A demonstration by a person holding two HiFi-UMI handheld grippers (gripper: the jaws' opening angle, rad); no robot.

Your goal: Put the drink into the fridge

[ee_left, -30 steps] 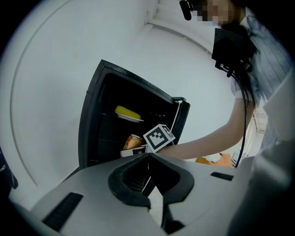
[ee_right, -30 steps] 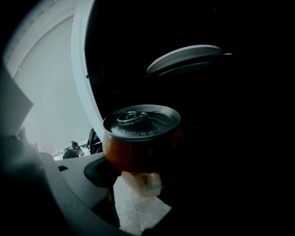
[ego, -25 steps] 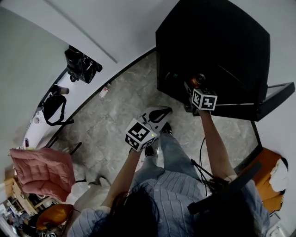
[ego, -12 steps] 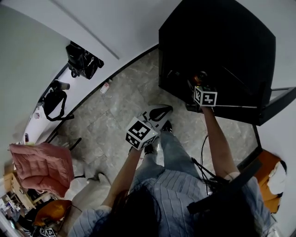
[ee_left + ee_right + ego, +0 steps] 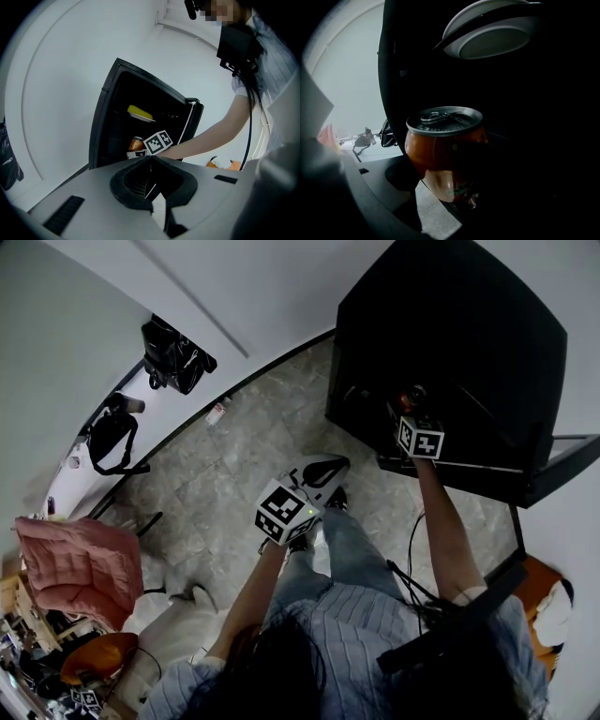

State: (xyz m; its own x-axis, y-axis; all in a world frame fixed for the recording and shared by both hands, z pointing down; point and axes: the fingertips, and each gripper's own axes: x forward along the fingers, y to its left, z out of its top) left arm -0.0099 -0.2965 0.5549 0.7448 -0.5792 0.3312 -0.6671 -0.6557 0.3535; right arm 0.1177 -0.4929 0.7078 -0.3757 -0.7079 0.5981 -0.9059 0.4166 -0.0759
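Note:
An orange drink can (image 5: 445,150) stands upright between the jaws of my right gripper (image 5: 450,190), which is shut on it. Gripper and can are inside the dark black fridge (image 5: 450,324). In the head view the can (image 5: 411,396) shows just past the right gripper (image 5: 405,409), at the fridge's open front. The left gripper view shows the same can (image 5: 136,143) on a lower level of the fridge (image 5: 105,131). My left gripper (image 5: 319,471) hangs shut and empty over the floor, left of the fridge.
The fridge door (image 5: 562,451) stands open at the right. A white plate (image 5: 497,33) sits on the shelf above the can, with something yellow (image 5: 139,112) on it. Black bags (image 5: 173,357), a small bottle (image 5: 217,413) and a pink cushion (image 5: 80,563) lie at the left.
My right gripper has carried the can a little further into the fridge. The left gripper has stayed where it was.

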